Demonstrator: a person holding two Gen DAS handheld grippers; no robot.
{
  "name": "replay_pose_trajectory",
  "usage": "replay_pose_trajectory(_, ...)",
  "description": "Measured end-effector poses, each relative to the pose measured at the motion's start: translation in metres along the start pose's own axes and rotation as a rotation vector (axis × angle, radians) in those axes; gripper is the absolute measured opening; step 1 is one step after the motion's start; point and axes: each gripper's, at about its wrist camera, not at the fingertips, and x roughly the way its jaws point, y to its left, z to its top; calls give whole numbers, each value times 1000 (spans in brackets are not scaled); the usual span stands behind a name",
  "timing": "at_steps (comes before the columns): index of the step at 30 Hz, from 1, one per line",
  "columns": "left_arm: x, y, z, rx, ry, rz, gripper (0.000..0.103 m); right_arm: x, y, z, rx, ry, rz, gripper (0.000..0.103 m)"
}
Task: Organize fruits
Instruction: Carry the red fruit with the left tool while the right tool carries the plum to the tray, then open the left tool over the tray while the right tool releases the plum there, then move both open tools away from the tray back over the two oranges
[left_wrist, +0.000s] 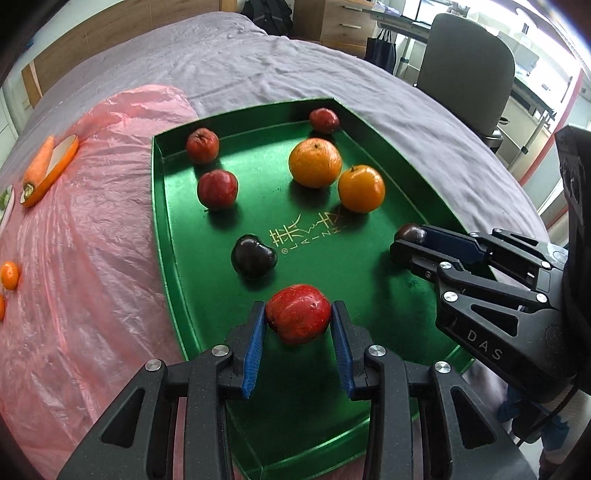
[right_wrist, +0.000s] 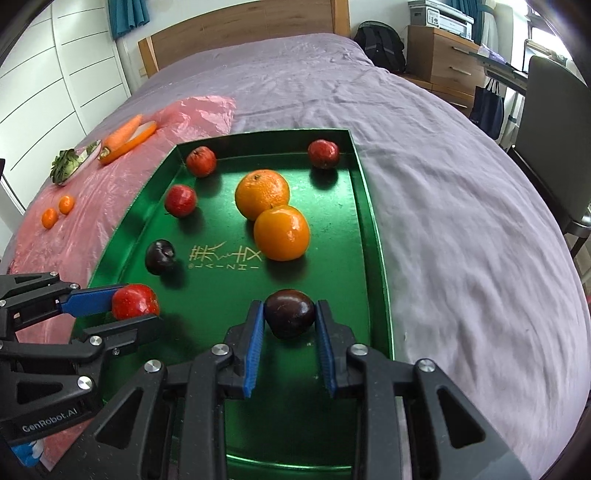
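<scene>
On the bed (right_wrist: 461, 206), the green tray (right_wrist: 373, 236) already holds most of the fruit. Two oranges (right_wrist: 263, 194) sit touching each other at the middle, toward twelve o'clock. Three small red apples (right_wrist: 180, 199) lie along the far side, two near the eleven o'clock corner and one in the one o'clock corner. A dark plum (right_wrist: 159, 256) rests at about nine o'clock.

Both tongs are loaded and hang over the near end of the tray. The left tongs (left_wrist: 298, 319) are clamped on a red apple (left_wrist: 298, 318) at the tray's seven o'clock. The right tongs (right_wrist: 289, 314) are pinched tight on a second dark plum (right_wrist: 289, 313) at about five o'clock. I cannot tell whether either fruit touches the tray floor.

Out on the pink plastic sheet (right_wrist: 92, 206), at ten o'clock from the tray, two small mandarins (right_wrist: 66, 204) lie close together. A carrot (right_wrist: 122, 134) and a leafy vegetable rest on dishes there.

I would judge the work well past halfway: two fruits to set down, then the mandarins to fetch.
</scene>
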Motion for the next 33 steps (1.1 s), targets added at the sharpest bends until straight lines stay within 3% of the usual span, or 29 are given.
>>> replay_pose_trajectory(11,8,-1,3,-9,4,23,32,6,2,0,-18,5,-16,28)
replay_pose_trajectory(12,6,-1,3,-5,2,34,34,7,2,1,-17,6,-16,30)
replay_pose_trajectory(14,4,1,5,-6,-4,44,41,6,2,1,-17,11,-21,48)
replay_pose_trajectory(15,2,1,5,-8,-5,41,42,5,2,1,-16,8,-27,62)
replay_pose_trajectory(16,0,1,5,-9,-5,37,42,3,2,1,-13,4,-30,68)
replay_pose_trajectory(22,-18,-2,4,5,-23,54,48,-14,5,0,-3,-11,-42,79)
replay_pose_trajectory(33,-68,-14,-10,22,-80,54,53,-67,11,-8,24,-50,-52,80)
